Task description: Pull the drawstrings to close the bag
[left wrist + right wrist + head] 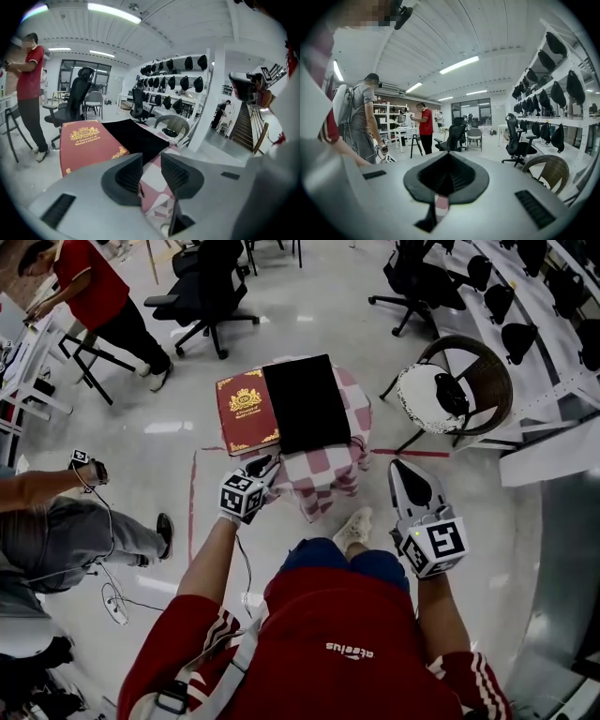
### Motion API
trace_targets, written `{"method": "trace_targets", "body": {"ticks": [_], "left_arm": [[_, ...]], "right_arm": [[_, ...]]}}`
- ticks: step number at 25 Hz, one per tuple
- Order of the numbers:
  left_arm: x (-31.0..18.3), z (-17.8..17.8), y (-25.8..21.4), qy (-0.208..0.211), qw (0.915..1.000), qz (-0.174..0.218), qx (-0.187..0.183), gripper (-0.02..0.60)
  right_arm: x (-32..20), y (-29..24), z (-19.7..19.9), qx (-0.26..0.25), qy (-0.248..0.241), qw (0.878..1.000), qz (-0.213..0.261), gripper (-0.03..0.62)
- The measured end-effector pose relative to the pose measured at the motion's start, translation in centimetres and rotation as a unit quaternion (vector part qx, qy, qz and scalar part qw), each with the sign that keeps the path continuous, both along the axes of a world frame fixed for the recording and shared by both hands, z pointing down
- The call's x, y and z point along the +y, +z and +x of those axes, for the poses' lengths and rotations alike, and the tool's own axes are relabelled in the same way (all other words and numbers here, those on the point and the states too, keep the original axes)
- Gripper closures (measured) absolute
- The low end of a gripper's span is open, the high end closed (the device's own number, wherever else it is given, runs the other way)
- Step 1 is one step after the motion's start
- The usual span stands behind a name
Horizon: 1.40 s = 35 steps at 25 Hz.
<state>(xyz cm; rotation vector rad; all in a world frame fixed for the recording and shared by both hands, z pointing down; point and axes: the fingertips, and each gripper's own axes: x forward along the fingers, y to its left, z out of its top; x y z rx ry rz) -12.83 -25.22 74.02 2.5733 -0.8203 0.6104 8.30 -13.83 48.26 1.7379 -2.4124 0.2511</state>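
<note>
**Both claws short of the bag, cords not yet found**

The black bag lies flat on the small table's checked cloth, at 12 o'clock from the person. Its left edge sits on or against the red book at its 9 o'clock. No view shows the drawstrings, and I cannot tell which edge is the bag's mouth.

The left gripper hovers at the bag's 7 o'clock, over the near corner of the cloth. Its jaws stand apart with only cloth showing behind the gap, and nothing is pinched. In the left gripper view the bag lies ahead at 11 o'clock, beyond the jaw tips and beside the book. The right gripper hangs at the bag's 4 o'clock, well apart from the table, with its jaws pressed together on nothing.

The task looks barely begun, and the step in hand is reaching for a cord.

- Locate the cords before closing, since black on black makes them easy to miss.
- Spread the right claw and bring it in towards the bag.
- Pinch cord alone, not bag fabric or tablecloth.
- Once each claw has a cord, pull towards 3 and 9 o'clock together, low and level. That way the light bag should cinch rather than slide or drag the book.
</note>
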Motion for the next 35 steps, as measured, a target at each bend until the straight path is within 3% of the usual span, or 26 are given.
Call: {"method": "trace_targets", "body": {"ticks": [12, 17, 22, 27, 35], "left_arm": [[-3.4, 0.6, 8.9, 0.003, 0.9951, -0.065, -0.074, 0.457], [-3.6, 1.0, 10.8, 0.012, 0.9916, -0.1, -0.081, 0.457], [-4.0, 1.7, 11.3, 0.016, 0.9899, -0.119, -0.077, 0.482], [-4.2, 1.8, 10.7, 0.004, 0.9899, -0.118, -0.078, 0.568], [-3.7, 2.6, 5.9, 0.003, 0.9922, -0.109, -0.062, 0.572]], "right_arm": [[-1.1, 2.8, 3.5, 0.011, 0.024, 0.999, -0.028, 0.583], [-1.5, 3.9, 4.8, 0.01, 0.034, 0.999, -0.037, 0.583], [-1.7, 4.3, 5.7, 0.008, 0.044, 0.998, -0.043, 0.583], [-1.7, 4.5, 5.9, 0.002, 0.045, 0.998, -0.05, 0.583], [-1.6, 2.7, 5.9, 0.0, 0.032, 0.998, -0.055, 0.583]]}}
